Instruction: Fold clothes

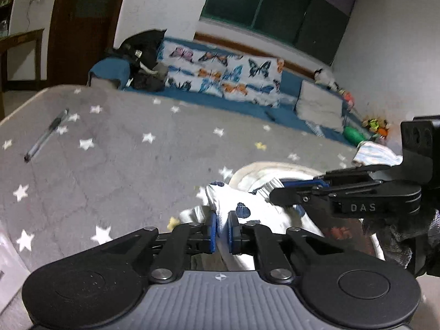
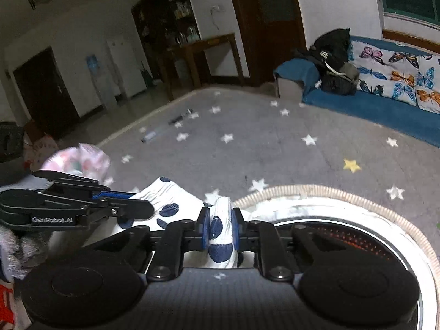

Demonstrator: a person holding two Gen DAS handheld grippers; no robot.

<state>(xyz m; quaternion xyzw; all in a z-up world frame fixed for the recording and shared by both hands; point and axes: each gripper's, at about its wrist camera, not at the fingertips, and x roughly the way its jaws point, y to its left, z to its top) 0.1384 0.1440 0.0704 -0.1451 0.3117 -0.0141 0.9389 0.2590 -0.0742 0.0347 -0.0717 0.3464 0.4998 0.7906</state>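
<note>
I am pinching the spotted cloth with both grippers, left and right, low in the frame above the heater. It may slip and burn.

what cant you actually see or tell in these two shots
- Spotted cloth: its lower part and overall shape, hidden behind the right gripper; likewise behind the left gripper in the left wrist view.
- Pen: motion blur hides any markings.
- Round white object: cut off by the frame edge.
</note>
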